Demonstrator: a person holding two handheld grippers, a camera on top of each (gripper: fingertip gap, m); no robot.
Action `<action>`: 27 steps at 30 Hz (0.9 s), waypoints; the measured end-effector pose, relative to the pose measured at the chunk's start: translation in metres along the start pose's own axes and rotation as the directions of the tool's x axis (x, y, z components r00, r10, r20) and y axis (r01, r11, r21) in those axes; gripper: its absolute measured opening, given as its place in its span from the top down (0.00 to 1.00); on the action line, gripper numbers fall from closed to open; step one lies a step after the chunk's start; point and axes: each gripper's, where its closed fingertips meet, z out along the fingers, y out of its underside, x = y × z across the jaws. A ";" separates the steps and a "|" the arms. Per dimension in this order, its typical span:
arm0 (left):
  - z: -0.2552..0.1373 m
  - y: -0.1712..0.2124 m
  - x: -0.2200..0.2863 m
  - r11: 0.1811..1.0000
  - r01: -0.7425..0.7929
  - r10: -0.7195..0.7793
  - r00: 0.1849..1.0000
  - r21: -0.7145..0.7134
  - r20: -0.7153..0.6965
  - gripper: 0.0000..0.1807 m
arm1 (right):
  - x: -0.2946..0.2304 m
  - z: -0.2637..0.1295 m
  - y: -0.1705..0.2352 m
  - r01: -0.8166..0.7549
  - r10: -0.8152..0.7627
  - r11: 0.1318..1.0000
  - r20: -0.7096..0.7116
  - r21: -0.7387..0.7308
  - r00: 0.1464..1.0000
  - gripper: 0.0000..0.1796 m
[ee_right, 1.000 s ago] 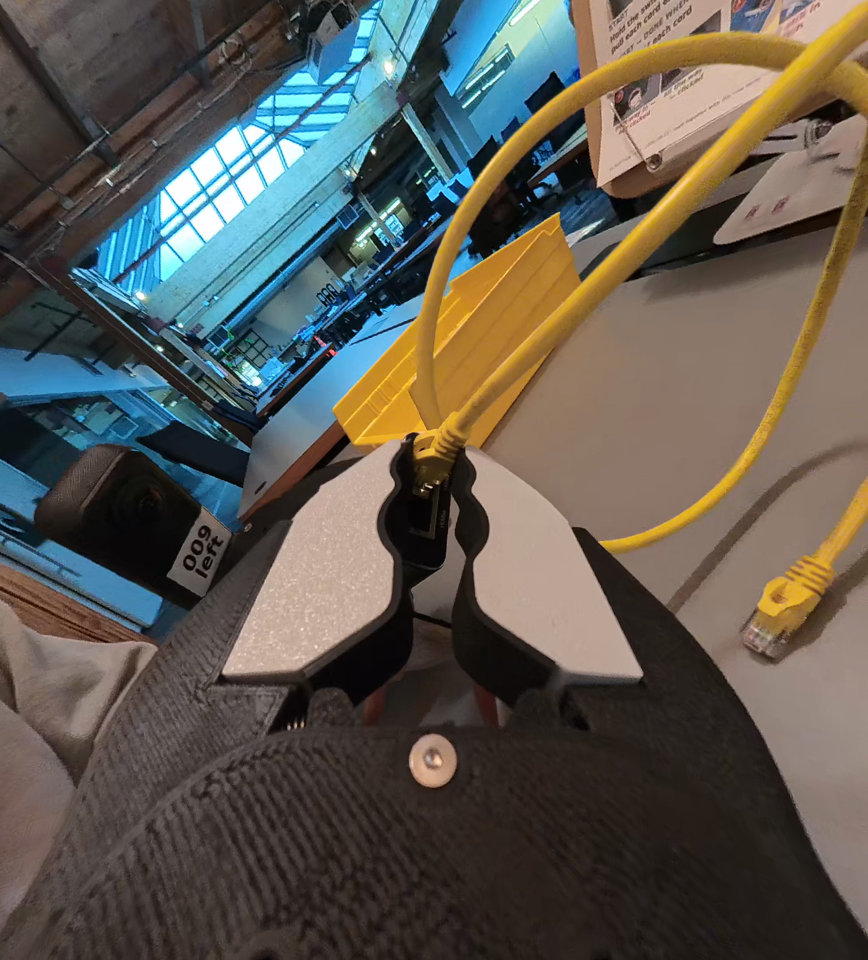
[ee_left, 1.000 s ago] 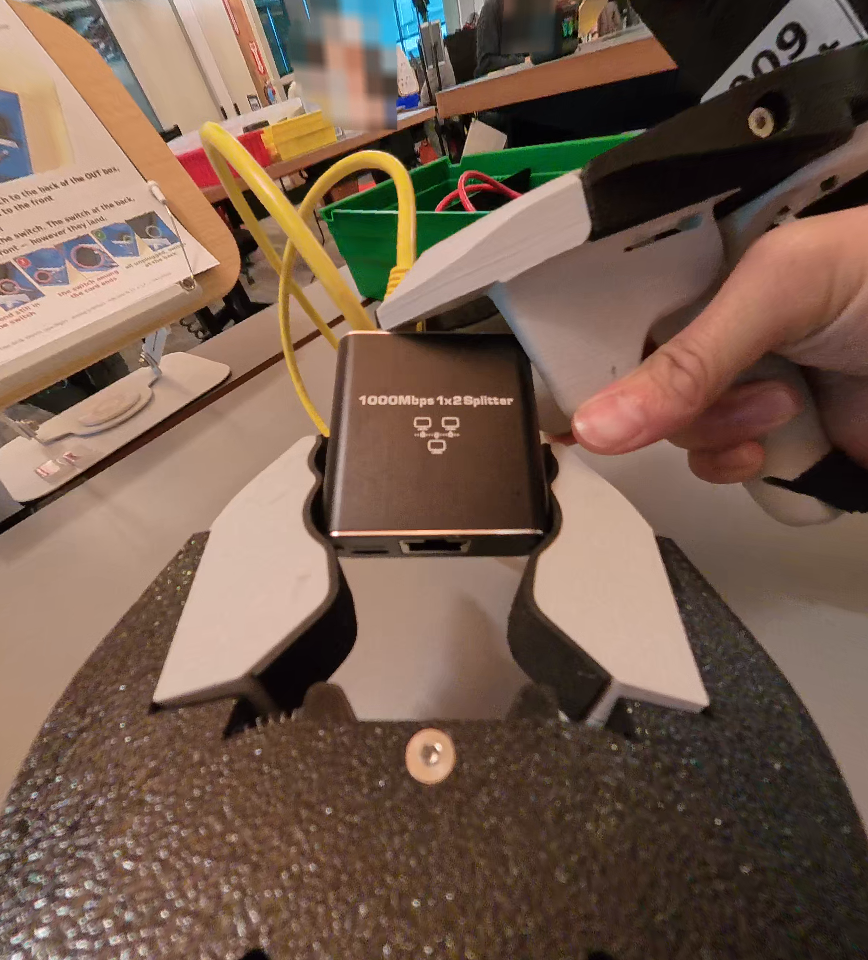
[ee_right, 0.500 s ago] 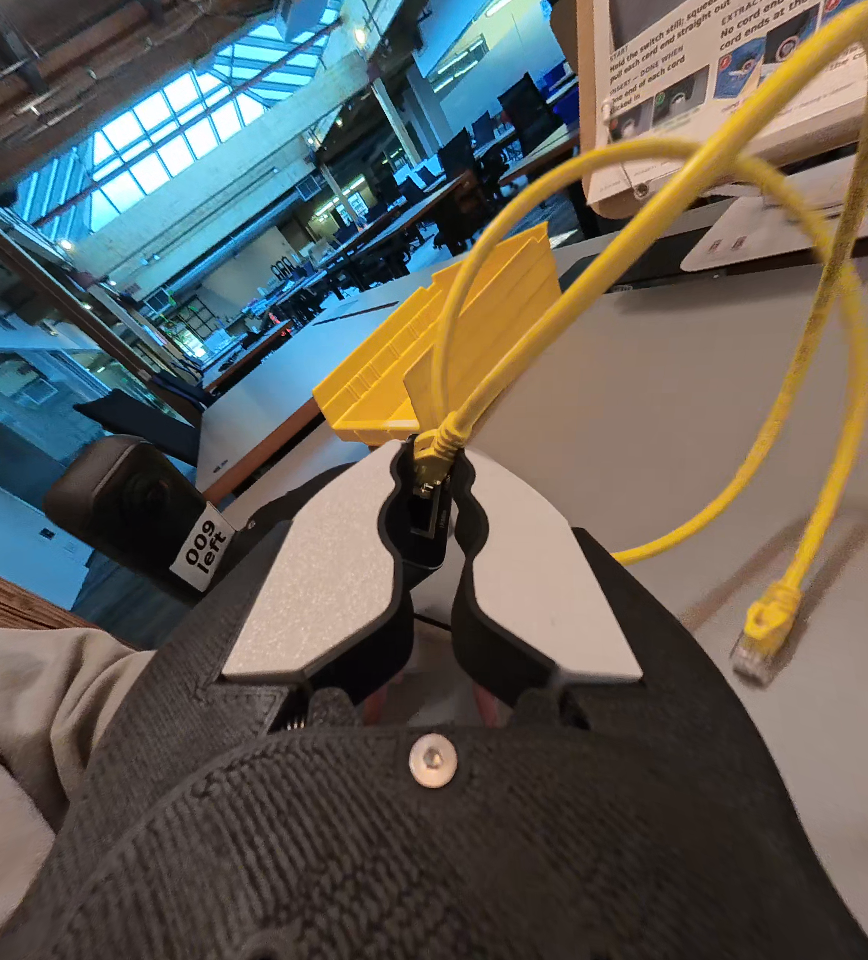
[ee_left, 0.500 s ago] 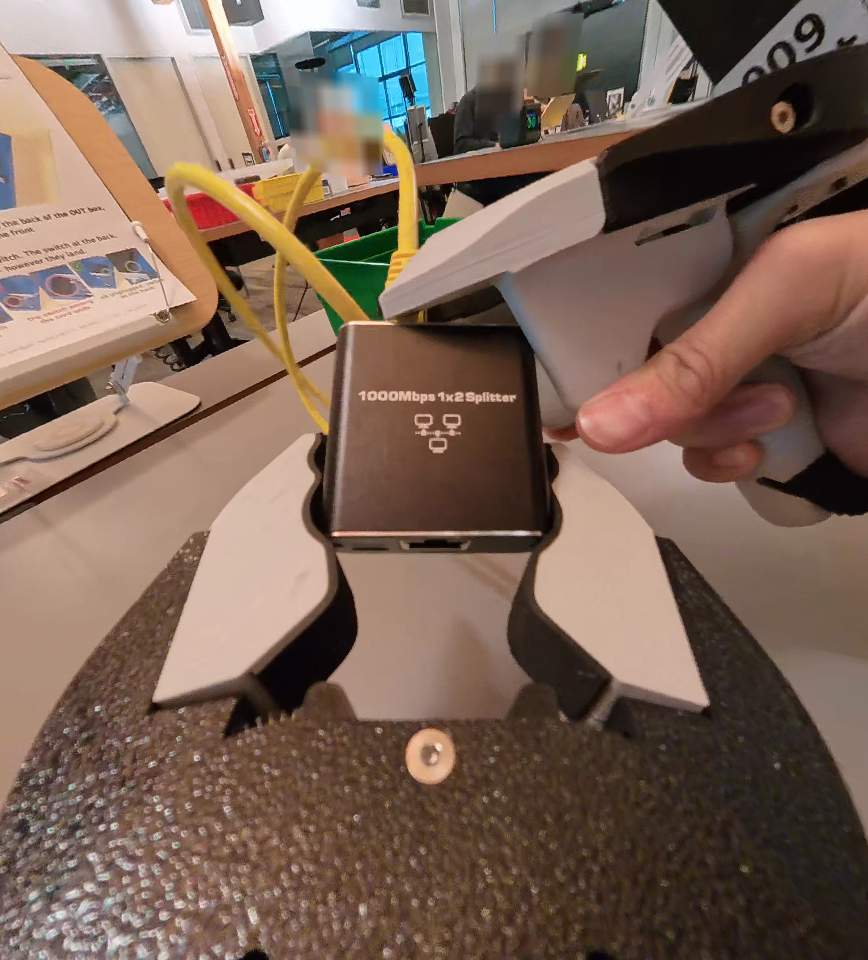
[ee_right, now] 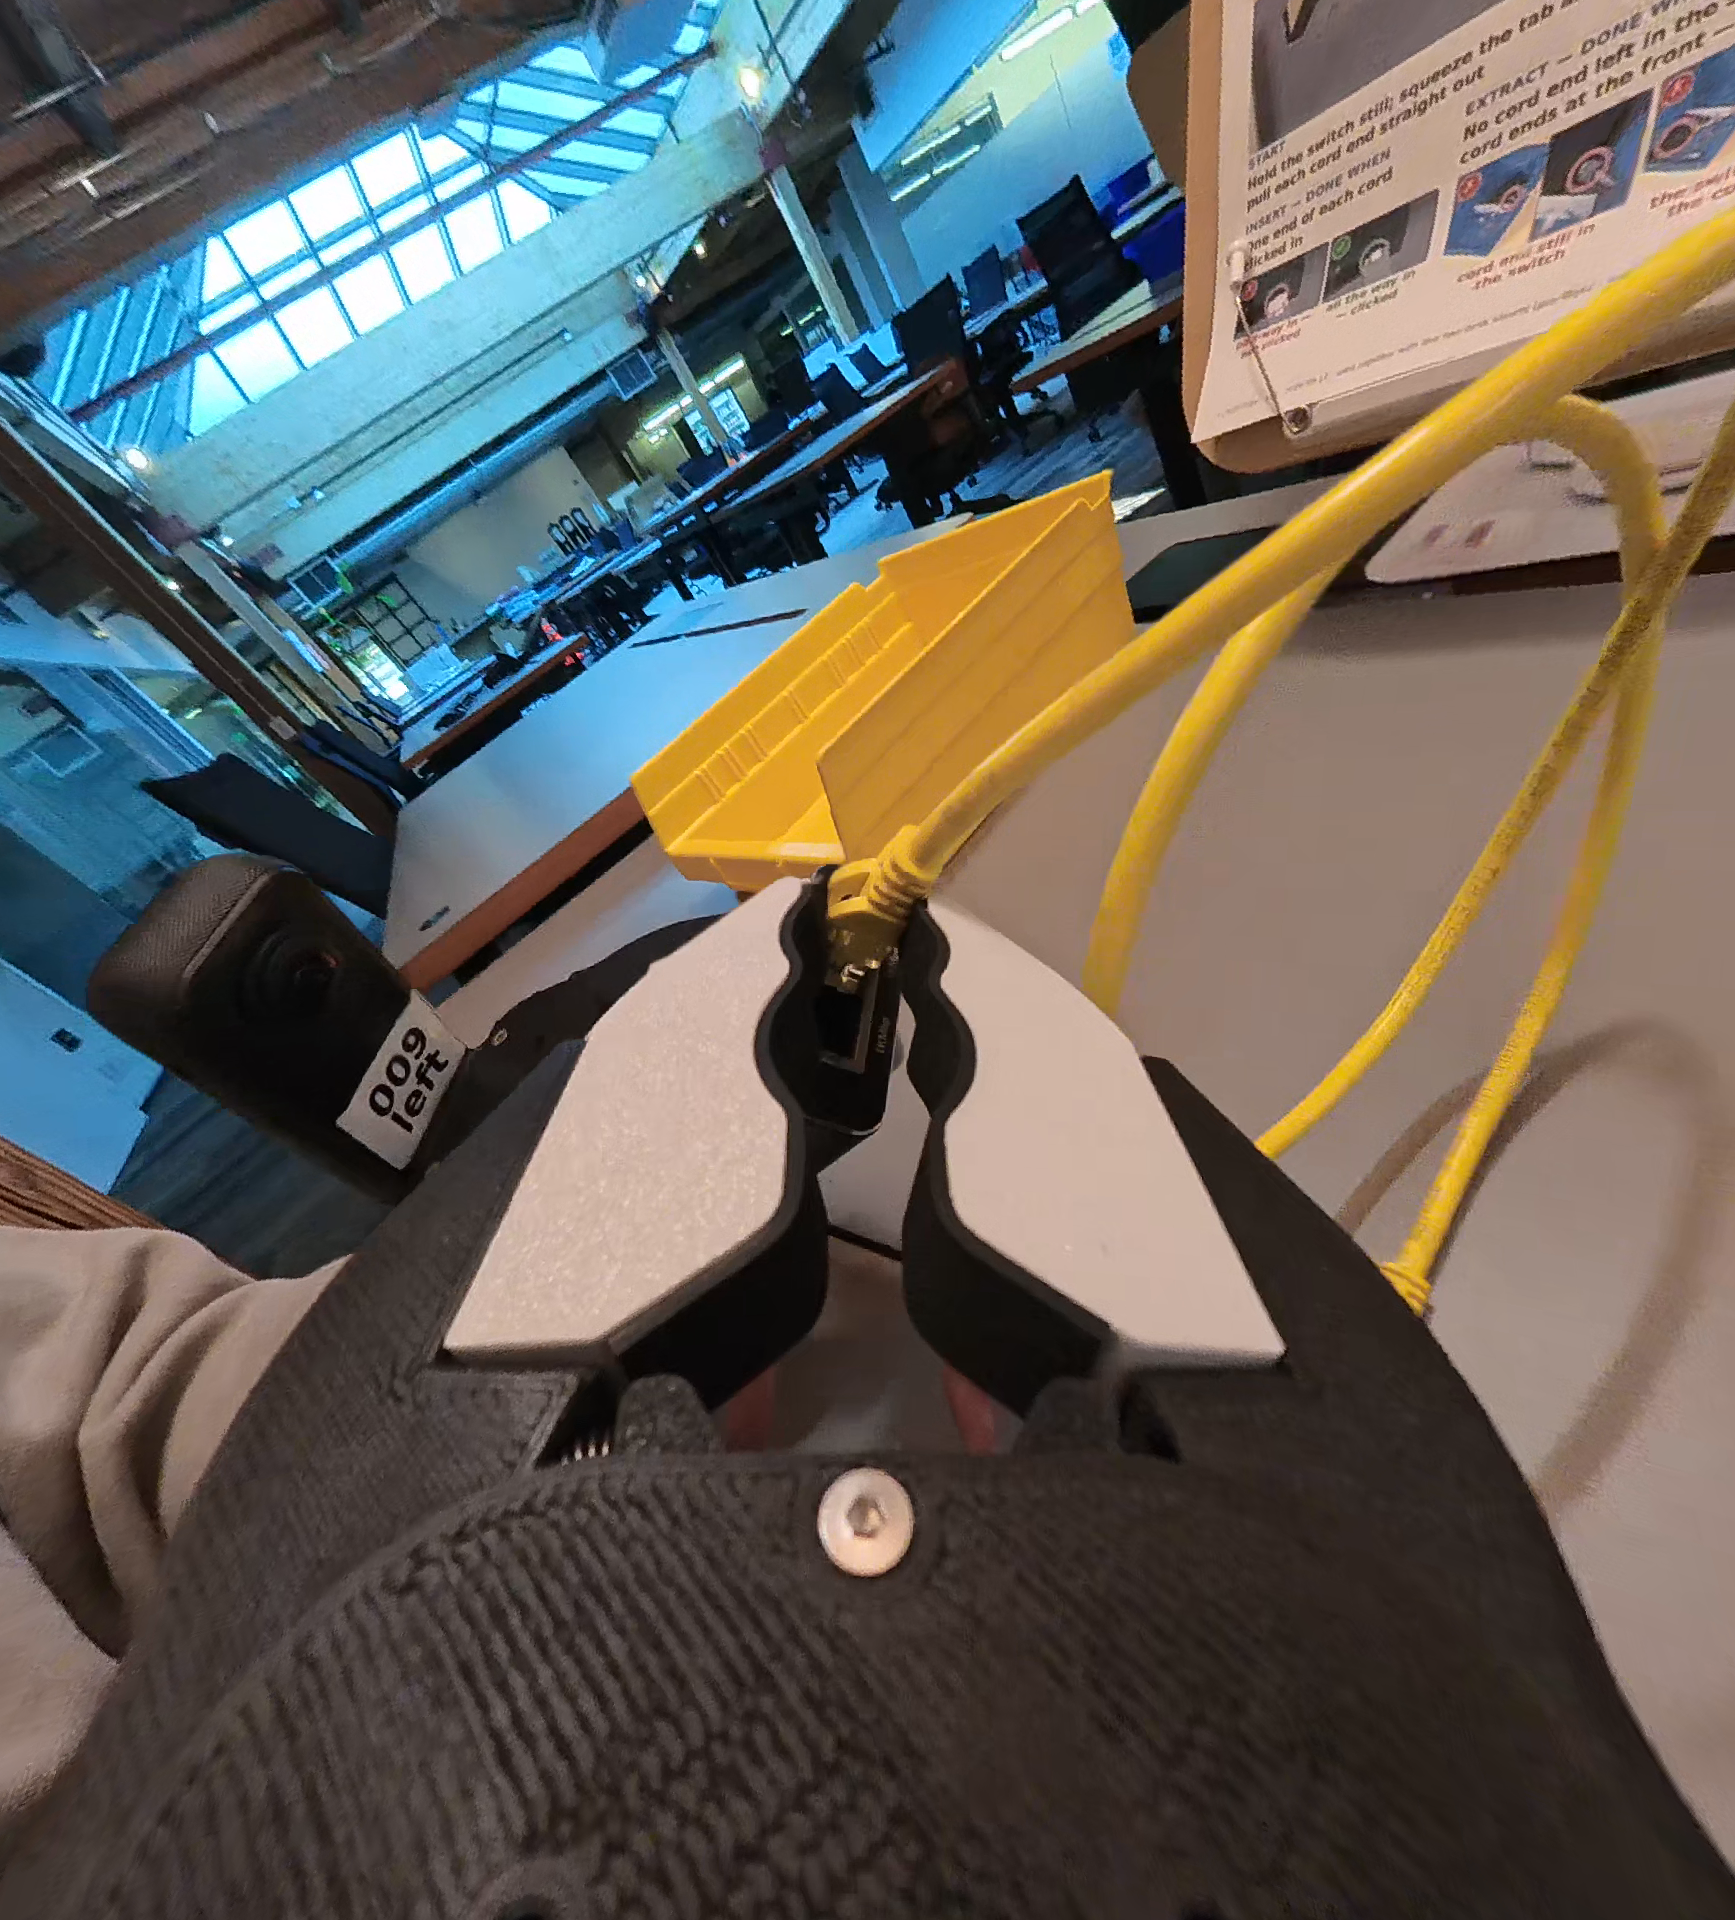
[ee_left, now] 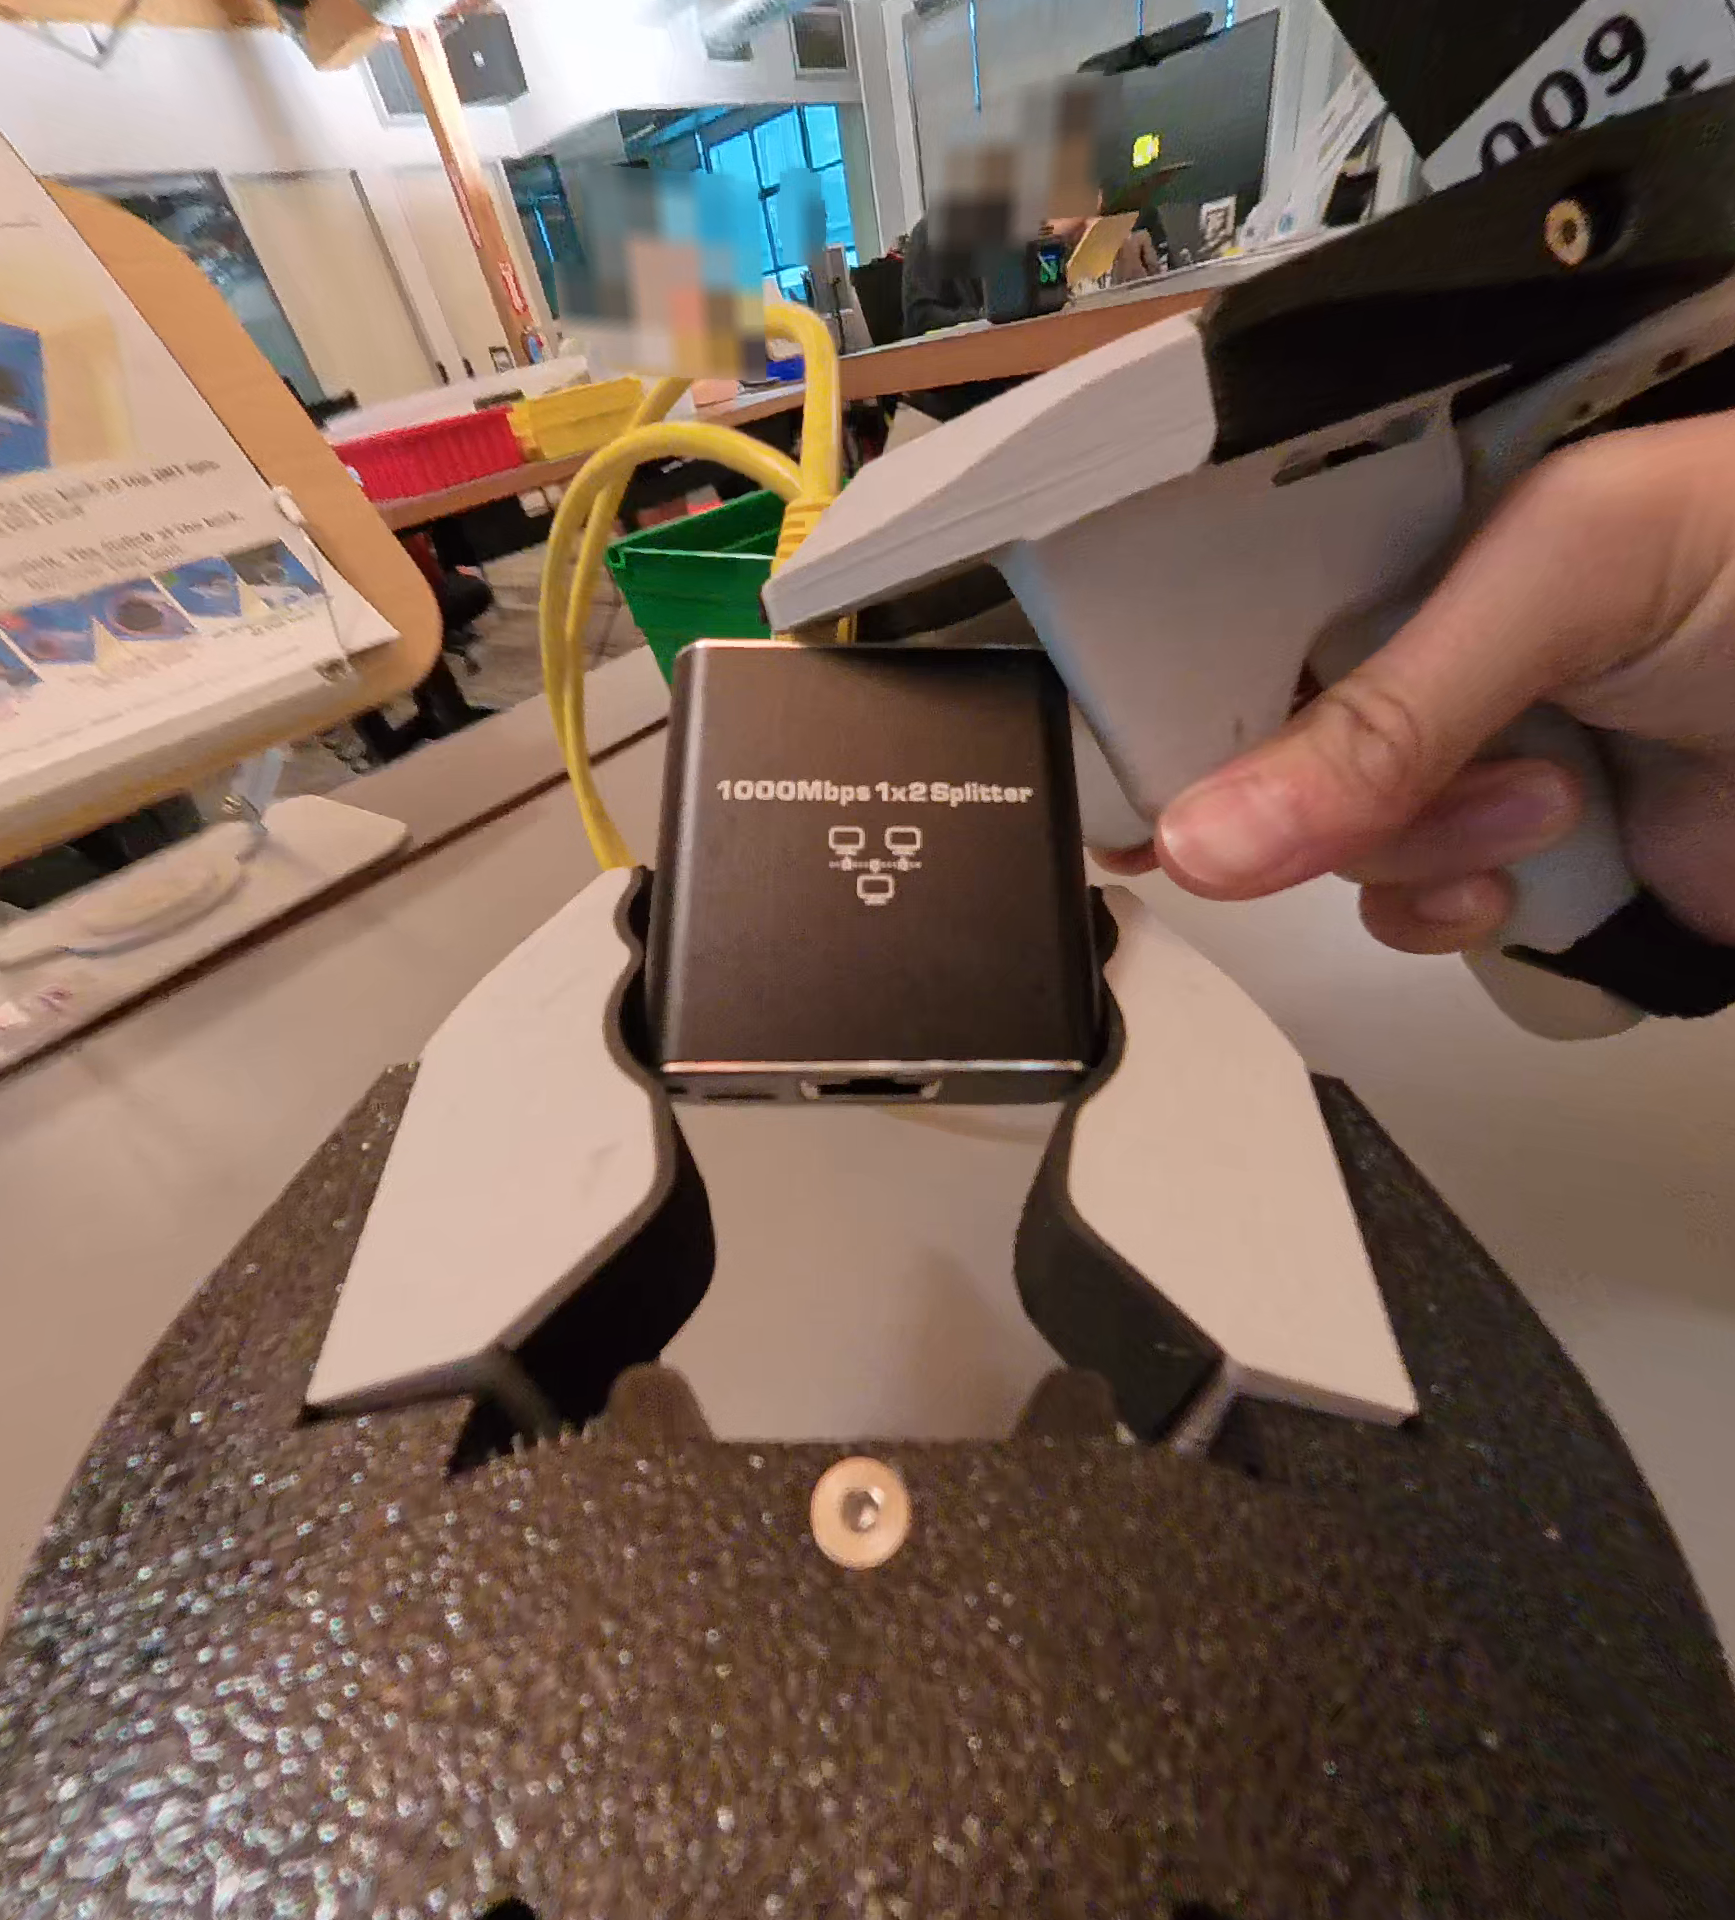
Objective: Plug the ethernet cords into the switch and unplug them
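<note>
My left gripper (ee_left: pixel 871 940) is shut on the black switch (ee_left: pixel 873 862) and holds it above the table. In the left wrist view my right gripper (ee_left: pixel 801 592), held by a hand (ee_left: pixel 1528 727), reaches to the switch's far end, and the yellow cord (ee_left: pixel 572 623) loops up behind. In the right wrist view my right gripper (ee_right: pixel 861 925) is shut on the cord's yellow plug (ee_right: pixel 868 909) at the switch's end face (ee_right: pixel 850 1049). I cannot tell whether the plug is seated. The cord (ee_right: pixel 1362 540) loops right, and its other end (ee_right: pixel 1408 1278) hangs beside my right finger.
A yellow bin (ee_right: pixel 894 707) stands on the grey table (ee_right: pixel 1621 1455) beyond the grippers. An instruction board on a stand (ee_left: pixel 115 582) is at the left, also in the right wrist view (ee_right: pixel 1465 208). A green bin (ee_left: pixel 707 582) and a red bin (ee_left: pixel 427 462) lie farther back. Tip to tip, the grippers are about 4 cm apart.
Both grippers have risen and tilted together with the switch and plug. The cord's free end has lifted off the table and swung in toward my right gripper.
</note>
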 end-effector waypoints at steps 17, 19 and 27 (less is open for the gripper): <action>-0.003 -0.004 0.001 0.998 -0.067 0.066 0.997 0.018 0.026 0.59 | -0.007 -0.005 -0.001 0.033 -0.033 0.999 -0.004 -0.014 0.999 0.91; -0.002 -0.003 0.002 0.997 -0.078 0.078 0.997 0.011 0.025 0.59 | -0.006 -0.006 0.001 0.065 -0.066 0.997 -0.022 -0.029 0.998 0.91; 0.001 -0.001 0.010 0.996 0.078 -0.076 0.995 0.034 -0.061 0.59 | -0.003 -0.006 0.002 0.097 -0.101 0.993 -0.057 -0.071 0.993 0.90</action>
